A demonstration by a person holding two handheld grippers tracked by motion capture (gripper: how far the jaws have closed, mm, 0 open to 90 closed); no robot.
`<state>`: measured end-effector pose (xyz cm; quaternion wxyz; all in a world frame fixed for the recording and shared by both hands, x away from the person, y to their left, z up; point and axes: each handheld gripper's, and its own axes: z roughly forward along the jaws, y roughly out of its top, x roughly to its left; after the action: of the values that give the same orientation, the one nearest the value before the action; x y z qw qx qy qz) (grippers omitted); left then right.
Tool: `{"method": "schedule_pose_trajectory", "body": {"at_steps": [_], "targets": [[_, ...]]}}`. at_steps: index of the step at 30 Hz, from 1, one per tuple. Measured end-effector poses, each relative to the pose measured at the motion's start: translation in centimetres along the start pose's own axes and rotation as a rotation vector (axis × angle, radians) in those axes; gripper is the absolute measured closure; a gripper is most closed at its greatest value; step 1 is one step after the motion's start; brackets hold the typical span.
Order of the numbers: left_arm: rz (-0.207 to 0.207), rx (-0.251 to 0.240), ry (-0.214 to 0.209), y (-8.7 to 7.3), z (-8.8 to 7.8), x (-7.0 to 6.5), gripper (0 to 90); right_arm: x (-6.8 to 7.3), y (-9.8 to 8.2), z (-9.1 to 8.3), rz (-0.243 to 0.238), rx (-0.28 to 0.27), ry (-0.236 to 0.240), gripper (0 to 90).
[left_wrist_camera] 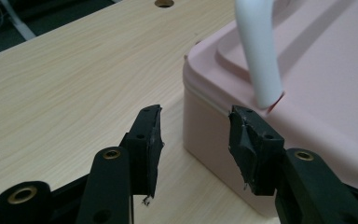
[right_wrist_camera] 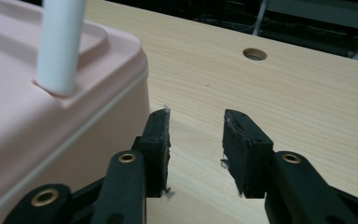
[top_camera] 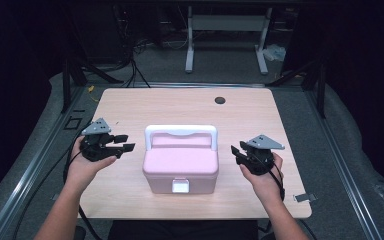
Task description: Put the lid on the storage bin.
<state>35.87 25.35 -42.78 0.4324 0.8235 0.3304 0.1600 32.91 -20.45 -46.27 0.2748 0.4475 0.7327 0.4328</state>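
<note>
A pink lidded box [top_camera: 181, 166] with a raised white handle [top_camera: 180, 132] and a white front latch [top_camera: 181, 186] stands mid-table. My left gripper [top_camera: 125, 142] hovers just off the box's left side, open, with nothing between its jaws. In the left gripper view the gripper [left_wrist_camera: 195, 138] faces the box's near corner [left_wrist_camera: 200, 88] and the handle's post [left_wrist_camera: 259, 51]. At the box's right side my right gripper [top_camera: 235, 151] is open and holds nothing. The right gripper view has that gripper [right_wrist_camera: 196, 140] beside the box wall [right_wrist_camera: 65, 140].
The light wood table [top_camera: 130, 105] has a round cable hole [top_camera: 220, 100] at the back right. A small metal clip [top_camera: 304, 198] lies at the table's front right corner. A white desk frame [top_camera: 226, 35] stands on the floor behind.
</note>
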Motion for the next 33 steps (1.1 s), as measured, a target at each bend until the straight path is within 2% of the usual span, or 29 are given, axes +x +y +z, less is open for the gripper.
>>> {"method": "schedule_pose_trajectory", "body": {"at_steps": [3, 6, 12, 16, 19, 21, 23, 24, 27, 33], "targets": [[-0.021, -0.03, 0.021, -1.4, 0.1, 0.0, 53.2, 0.1, -1.0, 0.5, -0.006, 0.005, -0.016, 57.1], [-0.025, -0.028, 0.029, -2.8, 0.4, -0.2, 53.2, 0.2, -2.0, 0.7, -0.021, 0.006, -0.012, 54.6], [-0.08, 0.0, 0.022, -5.5, 1.3, 0.3, 51.5, 0.1, -3.6, 1.5, -0.069, 0.025, -0.029, 51.5], [-0.108, 0.016, 0.025, -6.9, 2.0, 0.9, 51.5, -0.3, -4.6, 2.0, -0.07, 0.047, -0.031, 50.7], [-0.112, 0.033, 0.031, -7.7, 2.6, 1.2, 51.6, -0.7, -5.1, 2.5, -0.07, 0.062, -0.03, 50.2], [-0.092, 0.044, 0.032, -8.2, 3.1, 1.2, 51.6, -0.9, -5.4, 2.9, -0.06, 0.083, -0.032, 50.1], [-0.056, 0.096, 0.058, -8.4, 3.6, 1.0, 51.4, -1.1, -5.7, 3.2, -0.047, 0.101, -0.026, 50.1], [-0.04, 0.105, 0.065, -8.4, 3.8, 0.9, 51.4, -1.2, -5.9, 3.4, -0.041, 0.108, -0.021, 50.1], [-0.01, 0.131, 0.061, -8.4, 4.3, 0.4, 51.5, -1.2, -6.1, 3.7, -0.065, 0.13, -0.023, 49.7], [0.01, 0.173, 0.041, -8.4, 5.3, -0.1, 51.4, -1.0, -6.4, 4.0, -0.078, 0.155, -0.012, 48.6]]}}
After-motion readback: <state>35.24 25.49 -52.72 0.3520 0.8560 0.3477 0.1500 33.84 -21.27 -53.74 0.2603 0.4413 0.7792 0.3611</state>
